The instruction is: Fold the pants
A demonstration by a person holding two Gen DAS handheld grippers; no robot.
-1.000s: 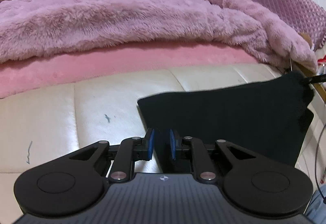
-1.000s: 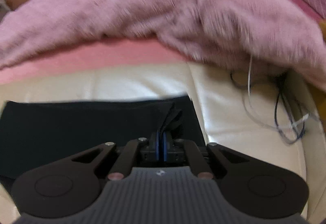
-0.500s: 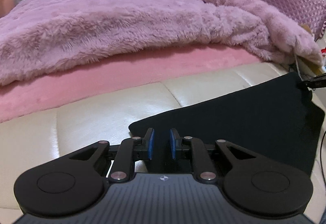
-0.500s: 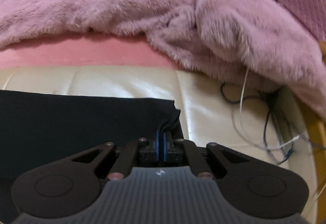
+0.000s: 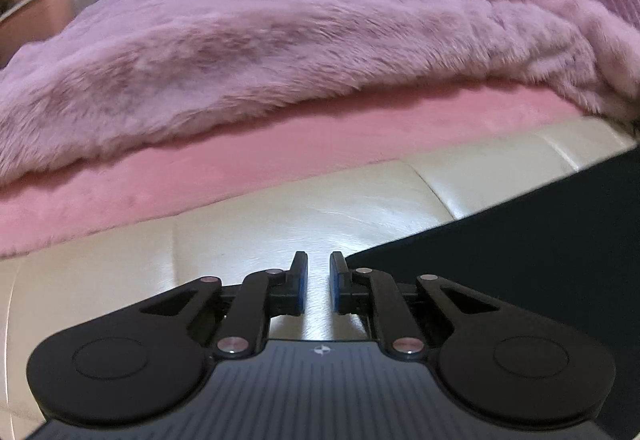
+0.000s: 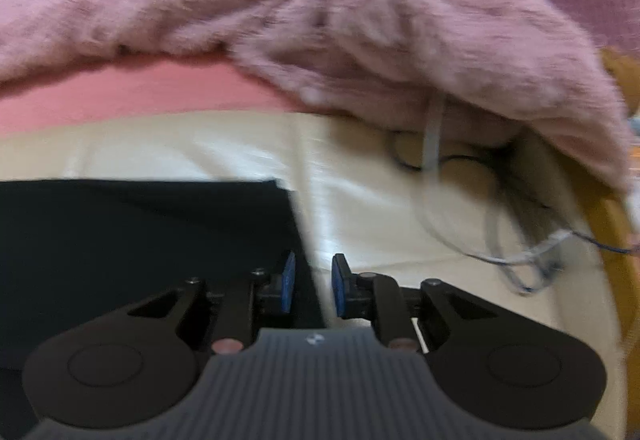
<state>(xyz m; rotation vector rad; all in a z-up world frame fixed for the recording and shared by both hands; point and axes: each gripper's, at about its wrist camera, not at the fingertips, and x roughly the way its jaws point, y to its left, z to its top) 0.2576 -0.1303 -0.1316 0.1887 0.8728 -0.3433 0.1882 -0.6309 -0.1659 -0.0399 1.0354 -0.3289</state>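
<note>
The black pants (image 5: 540, 252) lie flat on the cream cushion (image 5: 280, 224), at 3 o'clock of the left gripper (image 5: 318, 282), closing empty, and 9 o'clock of the right gripper (image 6: 312, 286), just opened, probably letting go after a fold.

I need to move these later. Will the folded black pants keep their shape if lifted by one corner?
Probably not. The black pants lie flat and thin like soft cloth, so they would likely droop and unfold. The glossy cream cushion looks smooth, so pushing may slide them rather than bunch them.
</note>
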